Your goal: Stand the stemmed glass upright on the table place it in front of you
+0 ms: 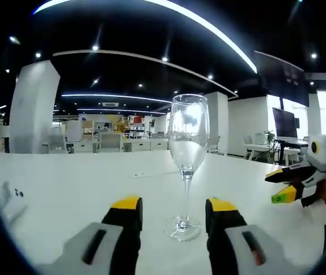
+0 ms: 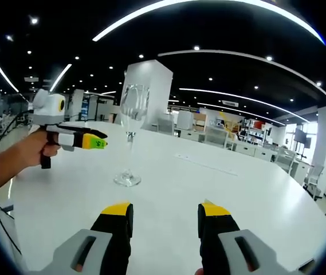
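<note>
there, white table, open-plan office

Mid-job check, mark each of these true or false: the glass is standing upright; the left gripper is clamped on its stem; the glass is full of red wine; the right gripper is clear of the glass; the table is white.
1. The stemmed glass stands upright on the table. True.
2. The left gripper is clamped on its stem. False: its jaws stand open either side of the base, not touching.
3. The glass is full of red wine. False: it looks clear and empty.
4. The right gripper is clear of the glass. True: the jaws are open, short of it.
5. The table is white. True.
</note>
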Demonstrator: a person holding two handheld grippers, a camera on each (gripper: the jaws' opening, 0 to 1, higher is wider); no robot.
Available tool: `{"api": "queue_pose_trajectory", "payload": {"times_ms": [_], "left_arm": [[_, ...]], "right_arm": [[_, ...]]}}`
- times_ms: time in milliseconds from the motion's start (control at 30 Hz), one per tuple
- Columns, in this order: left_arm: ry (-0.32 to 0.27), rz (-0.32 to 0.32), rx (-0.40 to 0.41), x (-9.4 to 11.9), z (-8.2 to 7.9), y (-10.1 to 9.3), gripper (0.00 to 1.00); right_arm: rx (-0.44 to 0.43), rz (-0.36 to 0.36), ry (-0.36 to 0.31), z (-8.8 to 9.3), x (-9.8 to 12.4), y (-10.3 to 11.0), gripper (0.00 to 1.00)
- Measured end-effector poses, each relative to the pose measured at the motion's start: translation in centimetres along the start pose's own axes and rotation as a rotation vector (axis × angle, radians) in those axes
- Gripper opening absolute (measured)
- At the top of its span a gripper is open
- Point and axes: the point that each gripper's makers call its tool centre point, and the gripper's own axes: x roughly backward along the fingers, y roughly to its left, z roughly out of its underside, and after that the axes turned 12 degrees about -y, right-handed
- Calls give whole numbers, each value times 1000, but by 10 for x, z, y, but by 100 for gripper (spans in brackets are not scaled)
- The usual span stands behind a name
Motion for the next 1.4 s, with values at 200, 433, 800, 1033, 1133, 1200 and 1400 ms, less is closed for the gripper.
{"api": "queue_pose_trajectory", "payload": {"times_ms": [200, 433, 800, 1033, 1133, 1200, 1400], "left_arm": [[17, 0, -13, -4, 2, 1, 44], [29, 3, -6, -8, 7, 1, 44], [33, 5, -1, -13, 7, -1, 44], [44, 8, -3, -16, 8, -1, 44], [46, 11, -1, -18, 9, -1, 44], [48, 13, -2, -19, 9, -2, 44], [50, 17, 2, -24, 10, -4, 44]], "right_arm": [[0, 0, 2, 0, 0, 0, 48], [1, 3, 2, 1, 0, -1, 48], [1, 3, 2, 1, 1, 0, 48], [1, 5, 1, 1, 1, 1, 48], [1, 6, 0, 1, 1, 1, 48], [0, 6, 0, 1, 1, 1, 48], [1, 6, 1, 1, 1, 1, 48]]}}
